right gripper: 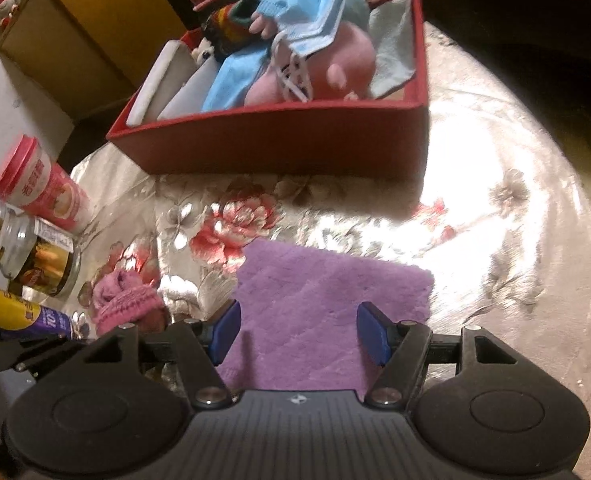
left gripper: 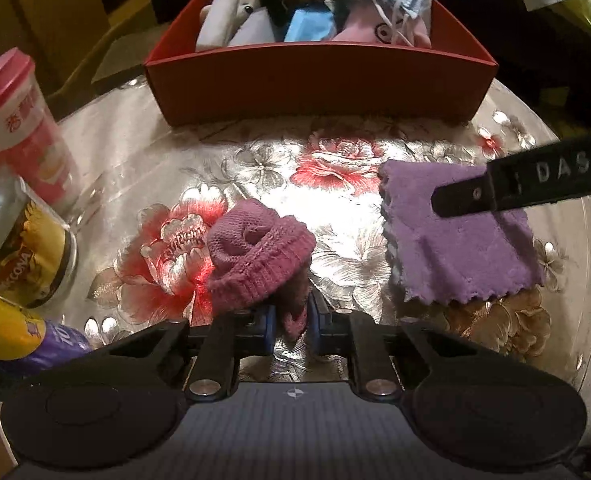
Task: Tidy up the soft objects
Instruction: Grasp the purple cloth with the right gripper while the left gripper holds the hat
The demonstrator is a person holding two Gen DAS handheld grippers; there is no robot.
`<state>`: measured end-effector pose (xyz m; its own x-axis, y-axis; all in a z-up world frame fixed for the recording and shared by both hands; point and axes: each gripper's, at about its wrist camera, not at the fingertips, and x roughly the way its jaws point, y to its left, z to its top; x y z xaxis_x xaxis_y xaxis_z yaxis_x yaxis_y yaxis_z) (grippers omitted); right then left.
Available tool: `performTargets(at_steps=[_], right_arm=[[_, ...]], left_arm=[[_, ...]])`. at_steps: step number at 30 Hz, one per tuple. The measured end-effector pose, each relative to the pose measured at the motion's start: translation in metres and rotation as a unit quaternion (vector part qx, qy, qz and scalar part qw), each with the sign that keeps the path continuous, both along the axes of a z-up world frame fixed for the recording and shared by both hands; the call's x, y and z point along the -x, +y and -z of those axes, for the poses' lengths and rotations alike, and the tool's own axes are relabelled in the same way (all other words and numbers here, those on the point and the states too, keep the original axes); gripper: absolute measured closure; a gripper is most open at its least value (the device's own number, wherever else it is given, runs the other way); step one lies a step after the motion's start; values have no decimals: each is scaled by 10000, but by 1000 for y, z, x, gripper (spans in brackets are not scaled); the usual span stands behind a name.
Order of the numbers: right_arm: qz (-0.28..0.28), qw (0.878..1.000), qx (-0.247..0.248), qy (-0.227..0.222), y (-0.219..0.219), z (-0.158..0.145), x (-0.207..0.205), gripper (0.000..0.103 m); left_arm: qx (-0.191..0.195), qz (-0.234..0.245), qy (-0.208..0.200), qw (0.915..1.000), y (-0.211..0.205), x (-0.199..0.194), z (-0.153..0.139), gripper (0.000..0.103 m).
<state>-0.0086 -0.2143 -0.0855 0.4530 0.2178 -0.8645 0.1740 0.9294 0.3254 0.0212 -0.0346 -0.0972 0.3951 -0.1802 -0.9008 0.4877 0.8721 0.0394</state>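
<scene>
A pink knitted piece [left gripper: 255, 248] lies bunched on the flowered tablecloth, and my left gripper [left gripper: 291, 328] is shut on its near edge, with the wool pinched between the blue pads. It also shows at the left of the right wrist view as the knitted piece [right gripper: 123, 300]. A purple fleece cloth [right gripper: 315, 300] lies flat under my right gripper [right gripper: 299, 330], which is open, its pads standing apart over the cloth. In the left wrist view the purple cloth [left gripper: 455, 248] has one right finger [left gripper: 515, 188] above it. The red box [left gripper: 319, 84] behind holds soft things.
In the red box [right gripper: 279, 140] are a pink plush toy [right gripper: 335, 68], blue face masks [right gripper: 303, 4] and folded cloths. At the left stand a pink-lidded cup [left gripper: 19, 120], a glass jar [left gripper: 19, 248] and a yellow can [left gripper: 11, 336]. A cardboard box [right gripper: 87, 28] is beyond the table.
</scene>
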Motion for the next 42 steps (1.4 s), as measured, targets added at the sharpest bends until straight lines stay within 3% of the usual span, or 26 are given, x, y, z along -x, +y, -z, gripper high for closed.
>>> performTargets(at_steps=[4, 8, 14, 17, 21, 26, 36, 42], right_arm=[[114, 9999, 82, 18, -3, 1, 1, 39], [-12, 9999, 39, 94, 4, 10, 1, 35], [-278, 9981, 555, -28, 22, 12, 0, 34], [-453, 9951, 876, -39, 29, 12, -2, 38], [-626, 9882, 1391, -158, 35, 10, 0, 71], [-731, 9877, 1362, -248, 34, 6, -1, 101], [-746, 9925, 902, -359, 34, -3, 3, 103], [-657, 9940, 550, -679, 31, -22, 6, 103]], left_arm=[[-47, 39, -18, 10000, -2, 2, -1, 96], [-45, 41, -26, 10000, -1, 4, -2, 98], [-30, 74, -49, 10000, -1, 6, -5, 98], [-49, 81, -72, 9999, -2, 7, -6, 98], [-64, 76, -79, 9999, -2, 8, -6, 98], [-59, 78, -121, 9999, -1, 9, -7, 98], [-51, 151, -333, 9993, -2, 12, -15, 98], [23, 56, -379, 9993, 2, 9, -19, 98]])
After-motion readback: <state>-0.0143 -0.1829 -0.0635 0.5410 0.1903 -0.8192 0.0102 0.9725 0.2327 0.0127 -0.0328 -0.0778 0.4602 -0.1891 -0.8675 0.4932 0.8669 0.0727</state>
